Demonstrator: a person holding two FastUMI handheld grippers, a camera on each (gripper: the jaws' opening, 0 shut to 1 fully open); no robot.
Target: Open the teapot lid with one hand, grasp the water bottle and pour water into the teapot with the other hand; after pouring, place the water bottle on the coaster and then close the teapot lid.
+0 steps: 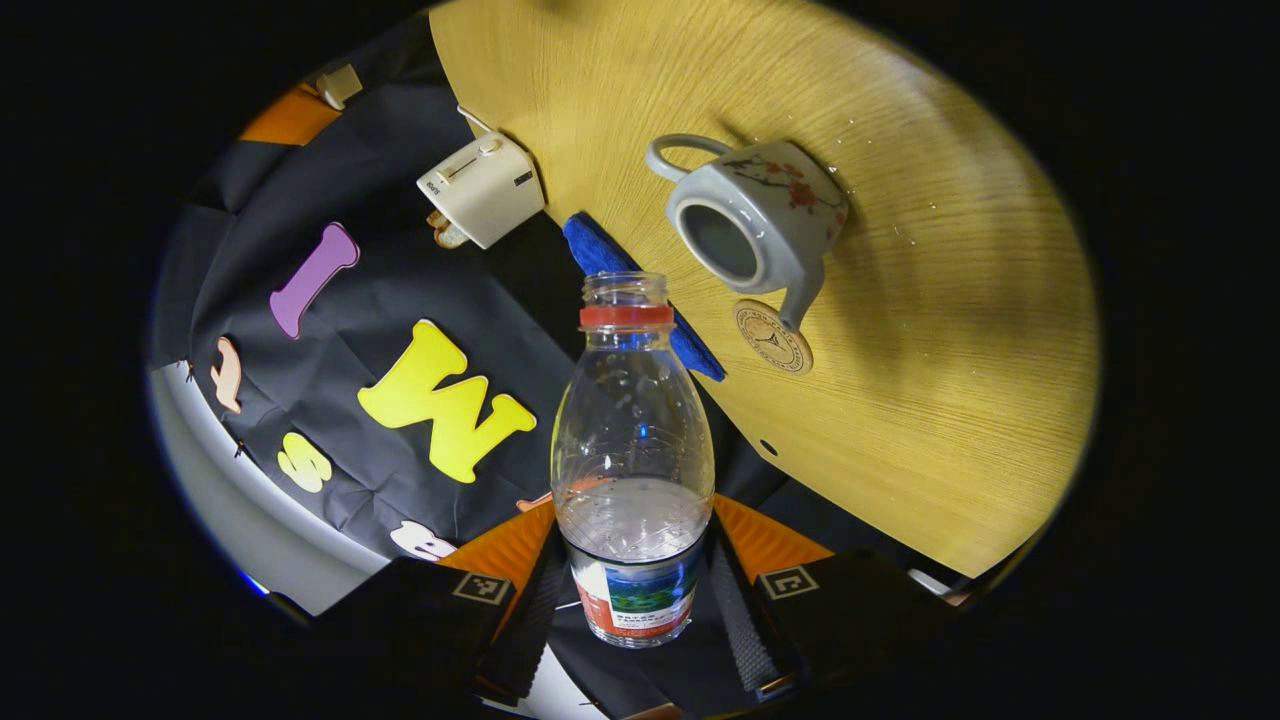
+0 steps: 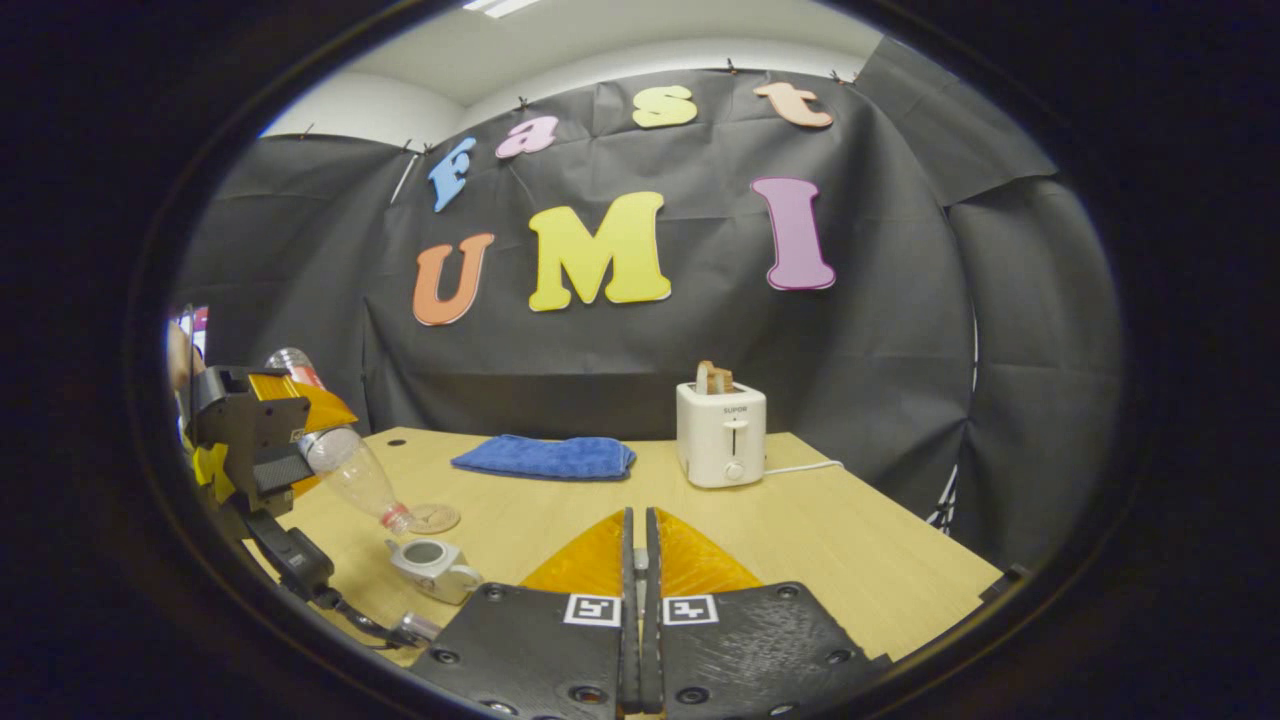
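The left gripper [image 1: 640,600] is clamped on the lower part of the water bottle [image 1: 632,440], both fingers pressing on its label band; the label print is too small to read. The bottle has no cap and is tilted with its mouth toward the teapot [image 1: 755,215]. The teapot stands on the desk [image 1: 950,380] with its lid off, and the round coaster [image 1: 772,337] lies just beside its spout. The right gripper [image 2: 640,560] has its fingers together and holds nothing. Behind lie a blue cloth [image 2: 545,457] and a white toaster [image 2: 721,434], whose small brand lettering I cannot read surely.
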